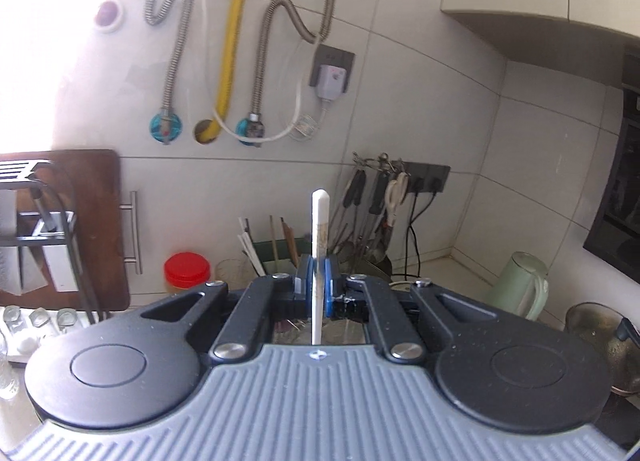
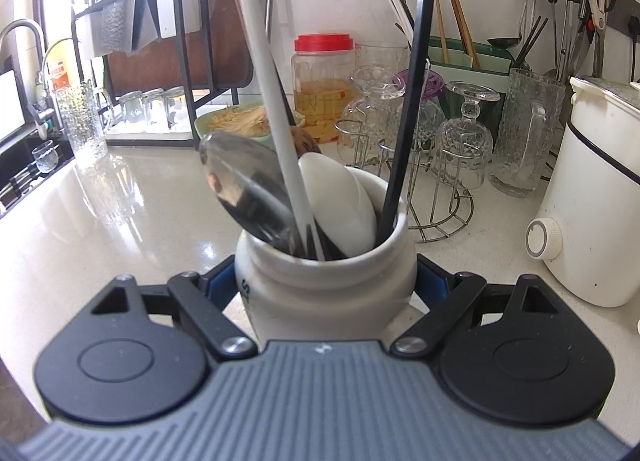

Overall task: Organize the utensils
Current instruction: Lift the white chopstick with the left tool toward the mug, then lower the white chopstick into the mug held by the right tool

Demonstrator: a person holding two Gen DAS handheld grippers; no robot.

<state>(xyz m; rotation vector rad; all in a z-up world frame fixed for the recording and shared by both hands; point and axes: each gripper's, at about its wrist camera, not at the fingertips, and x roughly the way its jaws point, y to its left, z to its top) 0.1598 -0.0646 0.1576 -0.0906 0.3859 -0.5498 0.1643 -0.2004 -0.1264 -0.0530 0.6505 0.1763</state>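
My left gripper (image 1: 318,281) is shut on a thin white utensil handle (image 1: 320,229) that stands upright between the blue pads, its tip in front of the tiled wall. In the right wrist view my right gripper (image 2: 325,281) is shut on a white ceramic jar (image 2: 324,289) that stands on the pale counter. The jar holds a large metal spoon (image 2: 244,185), a white spoon (image 2: 340,201), a long white handle (image 2: 264,73) and a black handle (image 2: 408,109).
Upturned glasses on a wire rack (image 2: 460,133), a glass mug (image 2: 524,129), a red-lidded jar (image 2: 324,81) and a green chopstick holder (image 2: 468,57) stand behind the jar. A white appliance (image 2: 592,201) is at the right. A dish rack (image 2: 168,21) and sink tap (image 2: 24,45) lie left.
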